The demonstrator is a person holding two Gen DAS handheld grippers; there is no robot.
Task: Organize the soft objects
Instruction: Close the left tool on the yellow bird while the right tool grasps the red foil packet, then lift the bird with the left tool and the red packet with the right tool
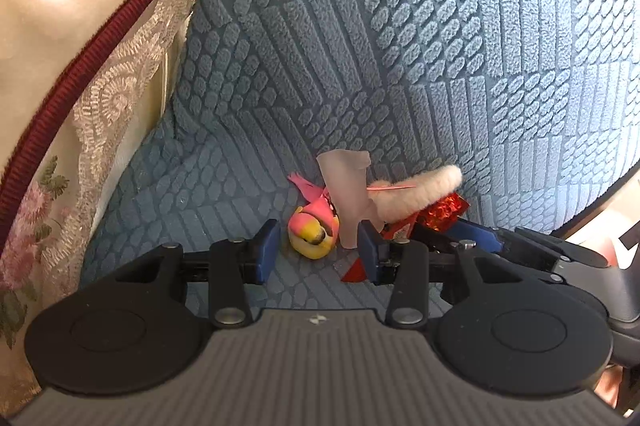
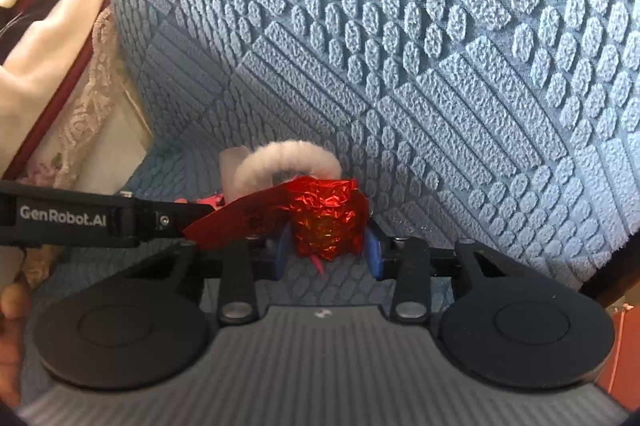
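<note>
A small pink and yellow plush bird [image 1: 313, 231] lies on the blue textured seat cushion [image 1: 192, 194], just ahead of my open left gripper [image 1: 318, 252] and between its blue fingertips. To its right are a fuzzy white loop [image 1: 416, 192], a pale translucent tag [image 1: 346, 194] and a red foil bundle [image 1: 444, 212]. In the right wrist view the red foil bundle [image 2: 326, 216] sits between the fingertips of my right gripper [image 2: 326, 250], which are closed against it. The fuzzy white loop [image 2: 288, 160] arches behind it.
The blue cushioned backrest [image 1: 420, 38] rises right behind the objects. A cream pillow with dark red piping and lace [image 1: 80, 74] leans at the left. The left gripper's black body [image 2: 80, 218] crosses the left of the right wrist view.
</note>
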